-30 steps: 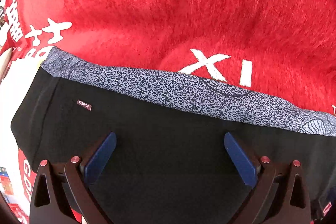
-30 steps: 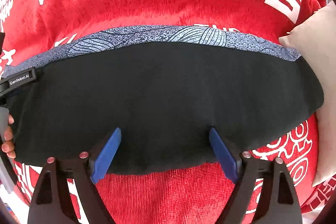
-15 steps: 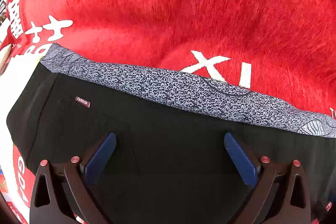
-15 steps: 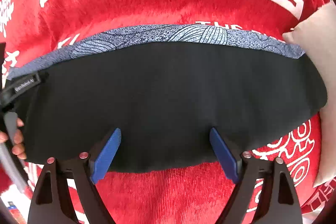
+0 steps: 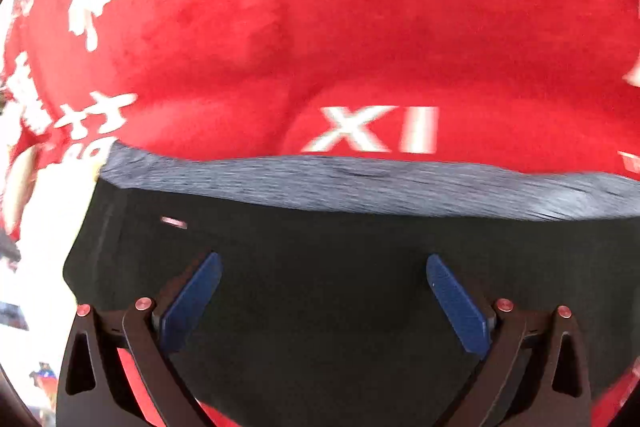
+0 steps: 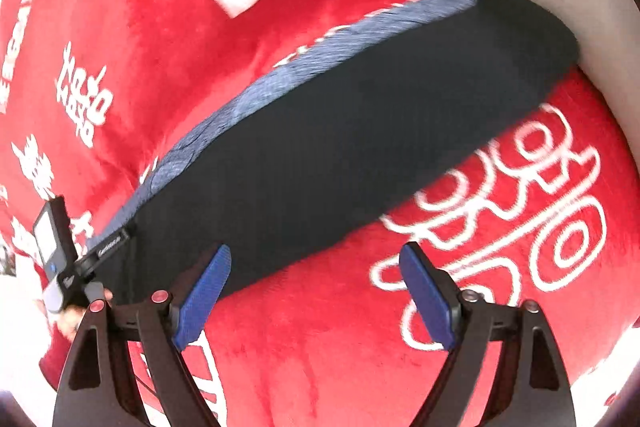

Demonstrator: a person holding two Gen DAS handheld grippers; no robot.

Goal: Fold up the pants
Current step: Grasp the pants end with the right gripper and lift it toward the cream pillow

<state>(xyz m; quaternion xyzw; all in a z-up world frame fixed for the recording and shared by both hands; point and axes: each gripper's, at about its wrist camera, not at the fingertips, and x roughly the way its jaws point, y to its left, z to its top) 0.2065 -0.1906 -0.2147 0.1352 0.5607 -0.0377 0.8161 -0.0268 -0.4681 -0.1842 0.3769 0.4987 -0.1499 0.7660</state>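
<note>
A pair of black fabric pants (image 5: pixel 340 267) with a blue-grey patterned waistband (image 5: pixel 360 187) lies folded into a long flat band. In the left wrist view it fills the lower half of the frame, the waistband running as a strip across the middle along the pants' upper edge, blurred. A small pinkish label (image 5: pixel 174 223) sits on the black cloth at centre left. In the right wrist view the same pants (image 6: pixel 360 131) stretch diagonally from lower left to upper right, the waistband (image 6: pixel 280 79) along their upper left edge, the far end rounded.
</note>
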